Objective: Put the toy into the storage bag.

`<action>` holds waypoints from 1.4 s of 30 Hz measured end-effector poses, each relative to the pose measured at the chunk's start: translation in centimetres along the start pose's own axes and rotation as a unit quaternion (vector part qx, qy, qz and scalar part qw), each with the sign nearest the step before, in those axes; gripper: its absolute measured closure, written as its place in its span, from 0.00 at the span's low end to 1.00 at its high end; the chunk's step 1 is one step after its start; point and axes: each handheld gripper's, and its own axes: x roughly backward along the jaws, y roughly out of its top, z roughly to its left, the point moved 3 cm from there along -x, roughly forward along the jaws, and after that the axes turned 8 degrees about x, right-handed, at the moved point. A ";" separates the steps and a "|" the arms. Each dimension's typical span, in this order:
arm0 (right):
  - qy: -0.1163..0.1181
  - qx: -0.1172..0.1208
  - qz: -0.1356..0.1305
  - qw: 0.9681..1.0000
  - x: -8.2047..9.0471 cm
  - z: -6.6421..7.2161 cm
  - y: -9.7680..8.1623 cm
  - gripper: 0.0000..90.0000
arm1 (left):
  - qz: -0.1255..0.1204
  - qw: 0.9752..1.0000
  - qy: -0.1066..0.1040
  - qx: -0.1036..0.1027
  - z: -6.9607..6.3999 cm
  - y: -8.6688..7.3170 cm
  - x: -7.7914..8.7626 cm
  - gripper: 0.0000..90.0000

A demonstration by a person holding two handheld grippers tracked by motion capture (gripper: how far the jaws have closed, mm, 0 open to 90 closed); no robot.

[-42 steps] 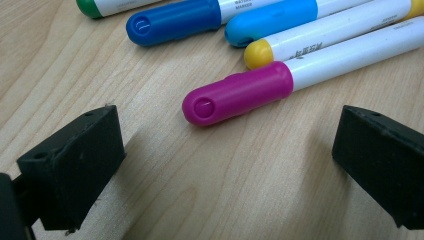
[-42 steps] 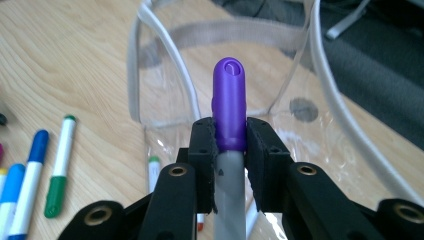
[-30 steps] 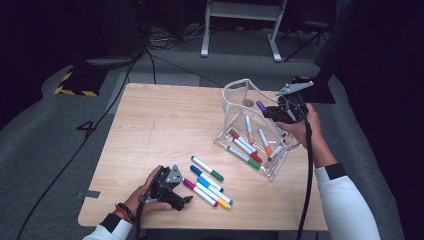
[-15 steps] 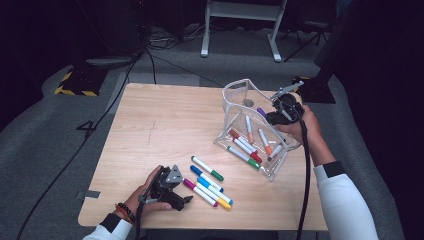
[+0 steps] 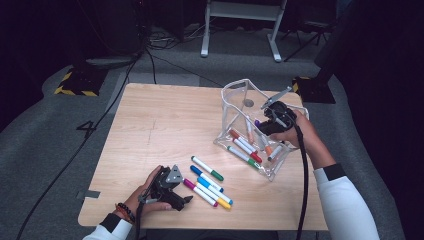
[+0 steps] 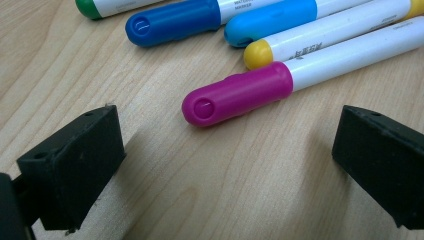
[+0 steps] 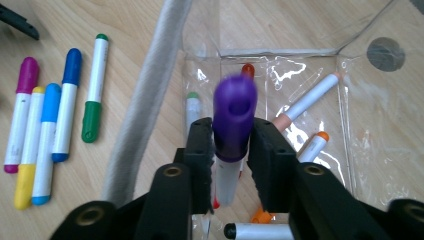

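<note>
Right gripper, jaws just easing apart around the purple-capped white marker over the clear plastic pouch at table's 2 o'clock, risks bouncing it off the rim; left gripper idles open.

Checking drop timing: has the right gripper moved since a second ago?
Yes. The right gripper with the purple marker has sunk lower into the clear pouch; its jaws have just been opening.
</note>
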 end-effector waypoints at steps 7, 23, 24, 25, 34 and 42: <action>-0.023 -0.004 -0.008 1.000 0.3 0.0 0.1 0.67 | -0.001 1.000 0.000 0.000 0.0 0.0 0.0 0.01; -0.063 -0.040 -0.154 0.985 5.0 0.4 -0.6 0.47 | -0.001 1.000 0.000 0.000 0.0 0.0 0.0 0.00; -0.060 -0.036 -0.164 0.984 5.3 0.7 -0.7 0.47 | 0.000 1.000 0.000 0.000 0.0 0.0 0.0 0.01; -0.062 -0.034 -0.169 0.983 5.6 1.0 -0.8 0.47 | 0.000 1.000 0.000 0.000 0.0 0.0 0.0 0.01; -0.050 0.007 -0.223 0.974 7.4 5.2 -1.1 0.47 | 0.000 1.000 0.000 0.001 0.0 0.0 0.0 0.01; -0.028 0.045 -0.237 0.970 6.6 9.0 -1.1 0.47 | 0.000 1.000 0.001 0.001 0.0 0.0 0.0 0.01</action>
